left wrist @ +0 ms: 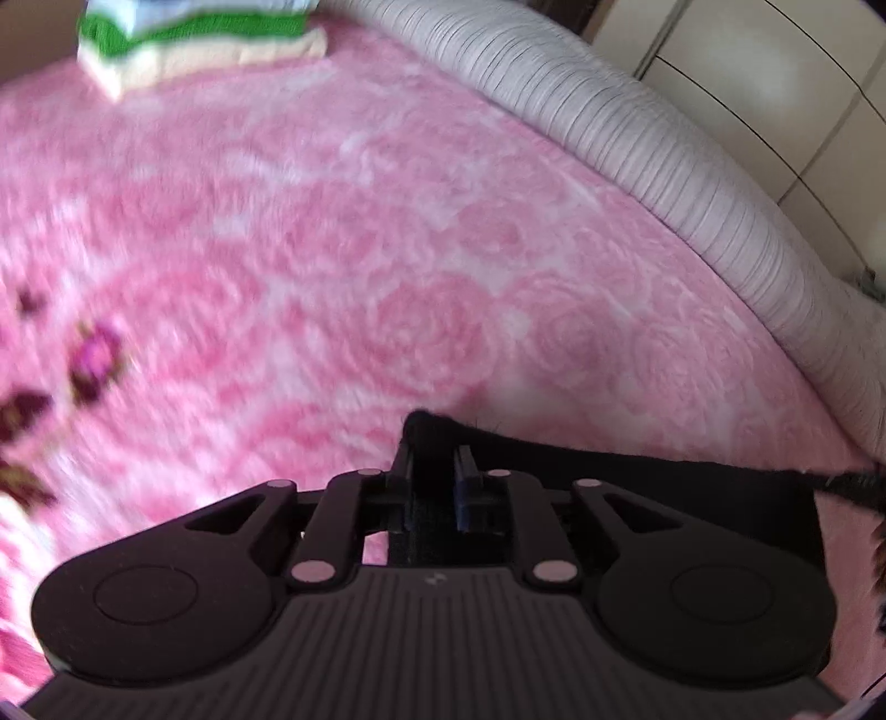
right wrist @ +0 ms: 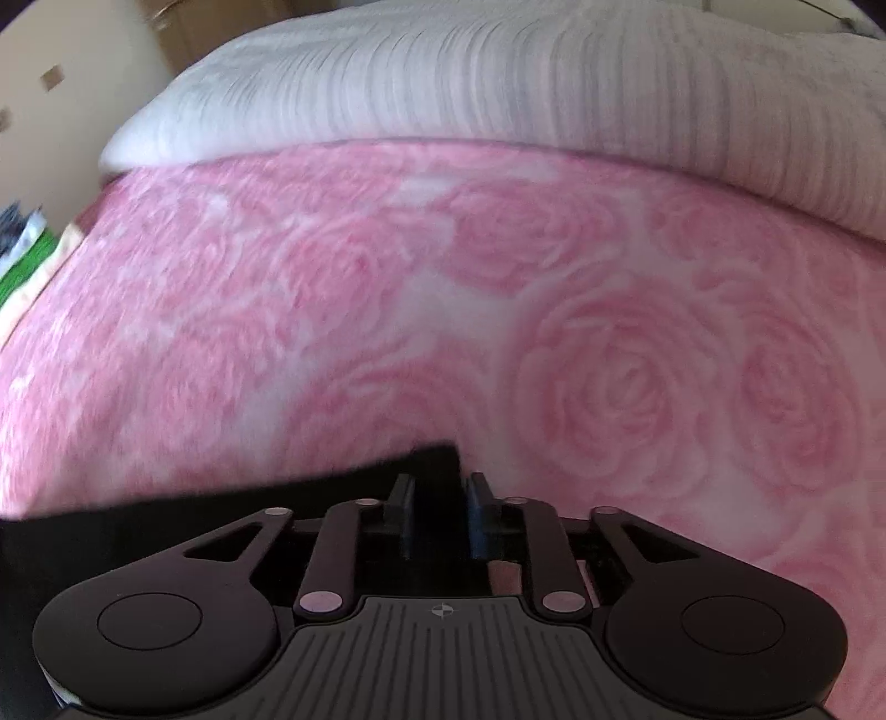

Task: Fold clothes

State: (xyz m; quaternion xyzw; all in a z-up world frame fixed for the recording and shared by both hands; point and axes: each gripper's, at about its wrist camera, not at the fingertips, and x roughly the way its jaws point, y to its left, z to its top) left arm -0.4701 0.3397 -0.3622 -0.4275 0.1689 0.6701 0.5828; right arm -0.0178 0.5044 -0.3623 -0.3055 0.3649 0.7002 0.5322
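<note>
Black garment (left wrist: 637,476) pinched in left gripper (left wrist: 434,459); folded pile (left wrist: 194,44) only there; right gripper (right wrist: 440,493) parted around garment's corner

Bed (left wrist: 332,232) covered by a fuzzy pink blanket (right wrist: 387,310) with a rose print, darker purple flowers (left wrist: 94,354) at one side. A pale ribbed pillow (right wrist: 554,88) runs along the far edge on top of the blanket. A stack of folded clothes (left wrist: 194,44), green and cream layers, sits near a far corner. A black garment (left wrist: 664,487) is spread at the near edge; whether it rests fully on the blanket can't be told.
</note>
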